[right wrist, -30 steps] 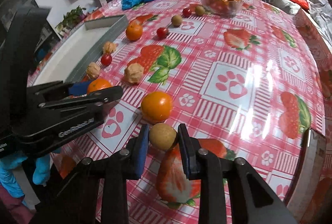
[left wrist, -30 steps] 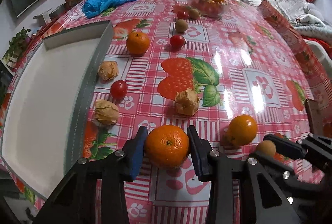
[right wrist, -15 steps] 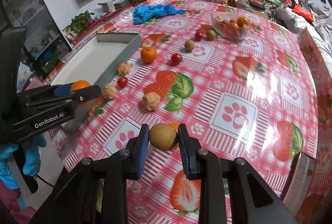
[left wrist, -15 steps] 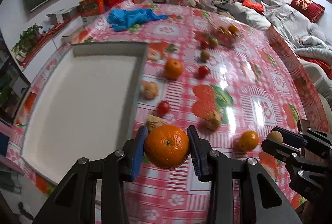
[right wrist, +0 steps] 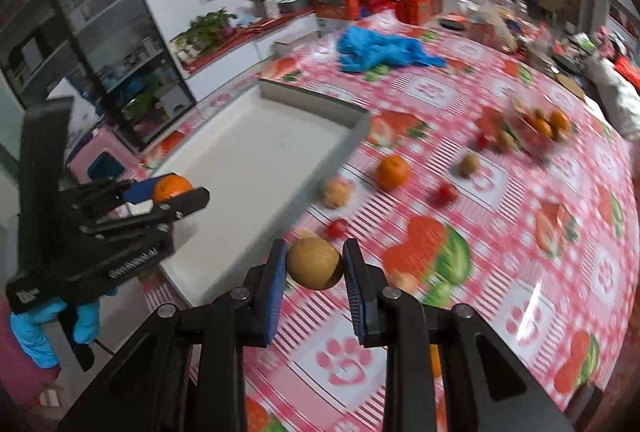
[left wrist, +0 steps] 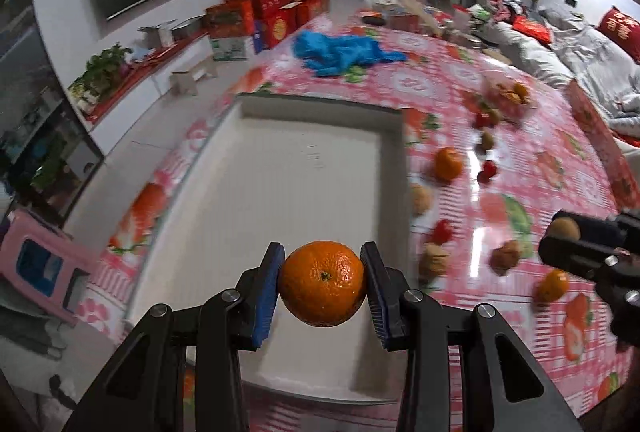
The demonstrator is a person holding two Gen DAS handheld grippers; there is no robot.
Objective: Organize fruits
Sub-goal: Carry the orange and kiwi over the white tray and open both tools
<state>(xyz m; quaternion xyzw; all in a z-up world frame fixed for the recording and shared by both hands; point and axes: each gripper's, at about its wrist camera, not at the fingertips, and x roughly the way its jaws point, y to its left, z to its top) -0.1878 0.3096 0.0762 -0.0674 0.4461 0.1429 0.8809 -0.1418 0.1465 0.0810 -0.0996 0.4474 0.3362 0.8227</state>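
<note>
My left gripper (left wrist: 322,282) is shut on an orange tangerine (left wrist: 322,284) and holds it in the air over the near end of the white tray (left wrist: 280,191). In the right wrist view the same left gripper (right wrist: 176,193) shows at the left with the tangerine (right wrist: 171,187) above the tray (right wrist: 248,167). My right gripper (right wrist: 315,266) is shut on a small brown round fruit (right wrist: 315,263), lifted above the tablecloth beside the tray's near right corner. The left wrist view shows that right gripper (left wrist: 560,236) at the right edge with the brown fruit (left wrist: 563,230).
Loose on the strawberry-print tablecloth (right wrist: 500,232) lie a tangerine (right wrist: 393,171), small red fruits (right wrist: 446,193), brown fruits (right wrist: 469,164) and papery husked ones (right wrist: 337,193). A clear bowl (right wrist: 540,125) of fruit stands farther back. Blue gloves (right wrist: 380,49) lie at the far end.
Both grippers have risen off the table with their fruits and swung left. The left one now hangs over the tray; the right one has neared the tray's edge.
</note>
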